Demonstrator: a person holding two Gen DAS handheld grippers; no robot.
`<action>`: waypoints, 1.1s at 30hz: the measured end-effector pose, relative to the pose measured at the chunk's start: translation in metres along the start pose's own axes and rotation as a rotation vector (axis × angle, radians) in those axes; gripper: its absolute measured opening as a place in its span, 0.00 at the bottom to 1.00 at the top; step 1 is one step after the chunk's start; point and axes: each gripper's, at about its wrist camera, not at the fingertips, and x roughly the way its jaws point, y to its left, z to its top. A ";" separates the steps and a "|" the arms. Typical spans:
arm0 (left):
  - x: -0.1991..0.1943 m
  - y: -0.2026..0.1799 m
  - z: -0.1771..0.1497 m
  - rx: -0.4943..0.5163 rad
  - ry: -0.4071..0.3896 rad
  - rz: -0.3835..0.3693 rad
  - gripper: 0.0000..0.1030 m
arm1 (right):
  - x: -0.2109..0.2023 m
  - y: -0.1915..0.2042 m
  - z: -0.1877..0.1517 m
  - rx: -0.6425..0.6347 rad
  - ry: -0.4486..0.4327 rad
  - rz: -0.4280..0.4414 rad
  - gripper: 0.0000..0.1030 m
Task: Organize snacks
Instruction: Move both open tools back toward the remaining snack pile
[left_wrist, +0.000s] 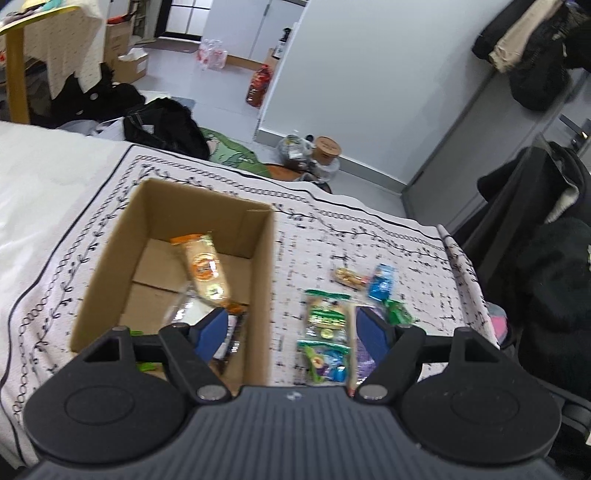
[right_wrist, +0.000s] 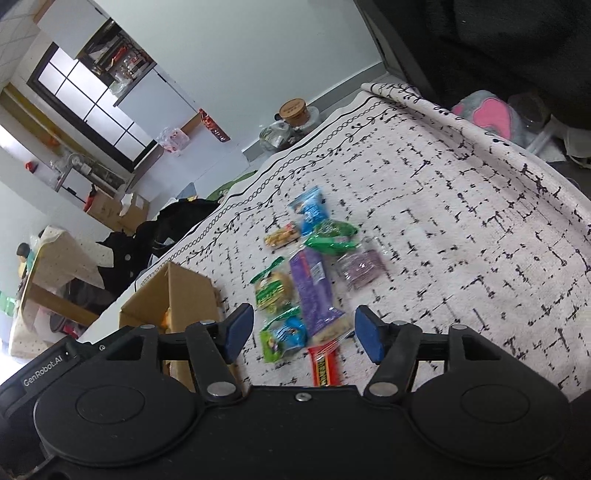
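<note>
An open cardboard box (left_wrist: 177, 206) stands on the patterned cloth (left_wrist: 332, 225) and holds an orange-labelled snack pack (left_wrist: 205, 267) plus other wrappers. My left gripper (left_wrist: 291, 328) hovers open over the box's right wall, empty. To the box's right lies a loose group of snacks: a green-topped pack (left_wrist: 327, 317), a blue packet (left_wrist: 382, 282) and a small golden one (left_wrist: 347, 277). In the right wrist view my right gripper (right_wrist: 303, 330) is open above the same group, with a purple bar (right_wrist: 314, 291), a green-blue packet (right_wrist: 282, 334) and a red-yellow bar (right_wrist: 325, 365) between its fingers, none gripped. The box (right_wrist: 173, 295) sits to its left.
The cloth-covered table ends at its far edge (left_wrist: 295, 182), with a white wall (left_wrist: 369, 74) and floor clutter beyond. Dark clothing (left_wrist: 546, 258) is piled on the right, a black bag (left_wrist: 166, 125) lies behind the table, and a pink-grey item (right_wrist: 487, 114) rests off the far corner.
</note>
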 end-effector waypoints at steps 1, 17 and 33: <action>0.001 -0.004 -0.001 0.008 -0.002 -0.001 0.73 | 0.000 -0.004 0.001 0.005 -0.001 0.006 0.59; 0.048 -0.056 -0.027 0.099 0.056 0.017 0.68 | 0.038 -0.055 0.015 0.034 0.015 0.087 0.62; 0.120 -0.063 -0.045 0.095 0.165 0.108 0.49 | 0.082 -0.078 0.025 0.083 0.029 0.121 0.69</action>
